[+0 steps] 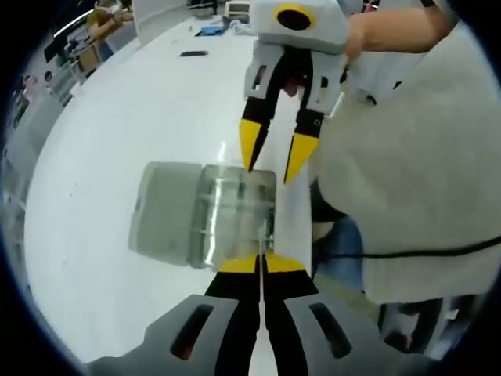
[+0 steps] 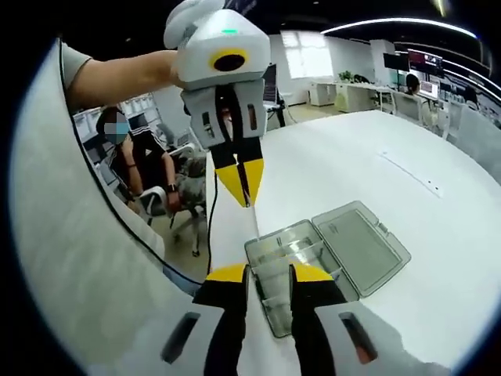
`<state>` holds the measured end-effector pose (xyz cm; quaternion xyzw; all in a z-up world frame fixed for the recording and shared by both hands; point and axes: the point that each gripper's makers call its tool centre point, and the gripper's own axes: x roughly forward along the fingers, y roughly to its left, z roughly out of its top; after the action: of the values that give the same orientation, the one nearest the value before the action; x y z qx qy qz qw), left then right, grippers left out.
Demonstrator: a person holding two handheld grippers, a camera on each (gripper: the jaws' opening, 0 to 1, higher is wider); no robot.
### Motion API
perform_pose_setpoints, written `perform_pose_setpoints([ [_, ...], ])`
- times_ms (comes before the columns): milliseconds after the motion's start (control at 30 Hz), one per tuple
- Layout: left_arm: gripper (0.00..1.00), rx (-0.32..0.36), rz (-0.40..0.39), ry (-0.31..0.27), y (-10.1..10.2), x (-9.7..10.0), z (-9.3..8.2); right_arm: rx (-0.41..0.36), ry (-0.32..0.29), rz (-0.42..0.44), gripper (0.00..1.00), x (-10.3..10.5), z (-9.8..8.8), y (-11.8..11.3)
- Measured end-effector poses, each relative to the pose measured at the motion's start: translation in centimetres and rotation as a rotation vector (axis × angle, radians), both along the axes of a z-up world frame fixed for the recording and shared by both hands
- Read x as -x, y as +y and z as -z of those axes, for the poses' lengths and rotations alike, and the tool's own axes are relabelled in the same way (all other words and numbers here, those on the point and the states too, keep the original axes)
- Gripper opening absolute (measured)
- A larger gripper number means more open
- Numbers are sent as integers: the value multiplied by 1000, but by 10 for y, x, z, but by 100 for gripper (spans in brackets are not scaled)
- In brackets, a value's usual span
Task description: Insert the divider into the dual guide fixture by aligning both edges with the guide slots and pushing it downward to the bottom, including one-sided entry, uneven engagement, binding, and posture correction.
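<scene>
Pinching a thin clear plastic divider [image 1: 261, 237] edge-on, my left gripper [image 1: 261, 264] is closed at six o'clock. My right gripper [image 2: 268, 272] hangs open above the clear hinged-lid plastic box [image 2: 291, 262] on the white table [image 2: 438, 235].

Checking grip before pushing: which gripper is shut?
The left gripper, its yellow tips pressed together above the clear box. The right gripper has a gap between its tips.

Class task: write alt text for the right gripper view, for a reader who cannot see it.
A clear plastic box with its lid folded open lies on a white table, just beyond the right gripper, whose yellow-tipped jaws stand apart. The left gripper hangs above the box with its jaws closed together, held by a person's arm.
</scene>
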<state>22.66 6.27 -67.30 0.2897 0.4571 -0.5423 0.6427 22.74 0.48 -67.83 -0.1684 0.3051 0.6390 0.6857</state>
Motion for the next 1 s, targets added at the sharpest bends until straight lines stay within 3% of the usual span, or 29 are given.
perform_pose_setpoints([
  [500,0,-65,-4,-18,7,-8,13,62,-54,5,38,-2,5,-6],
  [1000,0,-95,4,-30,6,-11,18,63,-60,29,42,-1,6,-14],
])
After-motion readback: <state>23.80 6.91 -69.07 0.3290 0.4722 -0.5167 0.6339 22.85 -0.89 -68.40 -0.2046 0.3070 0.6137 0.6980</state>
